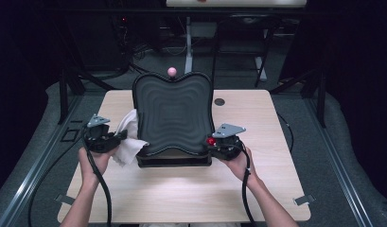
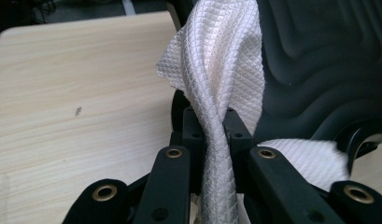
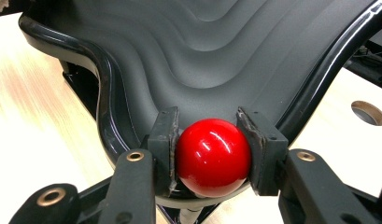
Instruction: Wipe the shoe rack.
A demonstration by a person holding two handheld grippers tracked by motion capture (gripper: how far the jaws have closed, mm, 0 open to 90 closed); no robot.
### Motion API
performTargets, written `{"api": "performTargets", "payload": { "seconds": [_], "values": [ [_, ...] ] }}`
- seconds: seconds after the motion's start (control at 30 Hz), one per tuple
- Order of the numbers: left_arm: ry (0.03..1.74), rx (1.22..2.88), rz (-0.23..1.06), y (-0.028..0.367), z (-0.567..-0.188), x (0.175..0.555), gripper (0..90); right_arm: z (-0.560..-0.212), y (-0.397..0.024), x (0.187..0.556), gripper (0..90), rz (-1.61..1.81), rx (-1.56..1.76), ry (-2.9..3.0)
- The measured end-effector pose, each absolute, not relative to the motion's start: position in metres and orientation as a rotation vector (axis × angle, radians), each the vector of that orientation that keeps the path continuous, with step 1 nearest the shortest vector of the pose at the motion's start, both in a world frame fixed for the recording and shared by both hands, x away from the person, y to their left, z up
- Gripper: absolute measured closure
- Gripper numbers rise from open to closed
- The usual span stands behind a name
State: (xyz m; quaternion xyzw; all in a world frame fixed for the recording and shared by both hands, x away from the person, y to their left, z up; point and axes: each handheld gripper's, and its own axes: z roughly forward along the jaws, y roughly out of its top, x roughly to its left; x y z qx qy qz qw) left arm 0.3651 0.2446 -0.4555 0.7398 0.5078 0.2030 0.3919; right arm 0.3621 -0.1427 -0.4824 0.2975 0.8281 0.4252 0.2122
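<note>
My left gripper point(image 2: 212, 154) pinches the white cloth point(image 2: 221, 70) at the black tray's point(image 1: 174, 113) left edge, its lower end hidden; right gripper point(image 3: 212, 156) clamps the red knob point(image 3: 213, 156) at the near-right corner.

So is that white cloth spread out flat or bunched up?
Bunched up. The cloth is twisted into a rope-like fold, pinched by the left gripper, beside the black board.

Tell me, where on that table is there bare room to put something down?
The table is bare in front of the black ridged board, between the two forearms, and along its right edge. It is crowded beside the board, where the white cloth and red ball are gripped.
</note>
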Motion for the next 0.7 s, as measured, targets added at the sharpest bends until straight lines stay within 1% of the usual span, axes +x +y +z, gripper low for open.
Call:
{"api": "performTargets", "payload": {
  "seconds": [0.17,0.27,0.53,0.7],
  "values": [
    [1.288,1.913,0.490,0.239,-0.461,0.370,82.4,-0.482,-0.143,0.363,60.0,1.180,0.822,2.302],
    [1.293,1.919,0.455,0.241,-0.462,0.369,82.6,-0.482,-0.142,0.363,60.1,1.181,0.822,2.305],
    [1.302,1.928,0.457,0.241,-0.461,0.360,83.0,-0.481,-0.144,0.362,60.0,1.192,0.829,2.317],
    [1.301,1.945,0.463,0.240,-0.460,0.356,82.9,-0.479,-0.142,0.355,59.8,1.167,0.821,2.335]
  ]
}}
